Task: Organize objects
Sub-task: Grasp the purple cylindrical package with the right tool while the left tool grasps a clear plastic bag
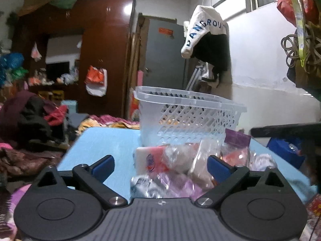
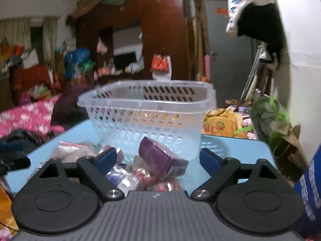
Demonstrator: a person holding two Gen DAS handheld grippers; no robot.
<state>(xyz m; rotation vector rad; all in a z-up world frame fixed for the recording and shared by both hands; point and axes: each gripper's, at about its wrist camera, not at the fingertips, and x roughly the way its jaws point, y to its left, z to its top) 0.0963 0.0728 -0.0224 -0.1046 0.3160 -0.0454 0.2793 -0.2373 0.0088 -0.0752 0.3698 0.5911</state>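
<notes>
A clear perforated plastic basket [image 1: 186,116] [image 2: 148,118] stands on a light blue table [image 1: 104,146] [image 2: 236,148]. In front of it lies a heap of wrapped packets. In the left wrist view a white packet with a red and blue logo [image 1: 150,160] lies between the wide-apart blue pads of my left gripper [image 1: 160,167], not pressed by them. In the right wrist view a purple box [image 2: 160,156] lies tilted between the pads of my right gripper [image 2: 157,160], which stand apart from it. Red and clear packets [image 2: 164,184] lie close under the right gripper.
A dark wooden wardrobe [image 1: 96,40] and a grey door [image 1: 164,56] stand behind. Clothes and bedding [image 1: 30,124] are piled left of the table. A white and black garment [image 1: 206,40] hangs on the right wall. A green plant [image 2: 268,120] sits right of the table.
</notes>
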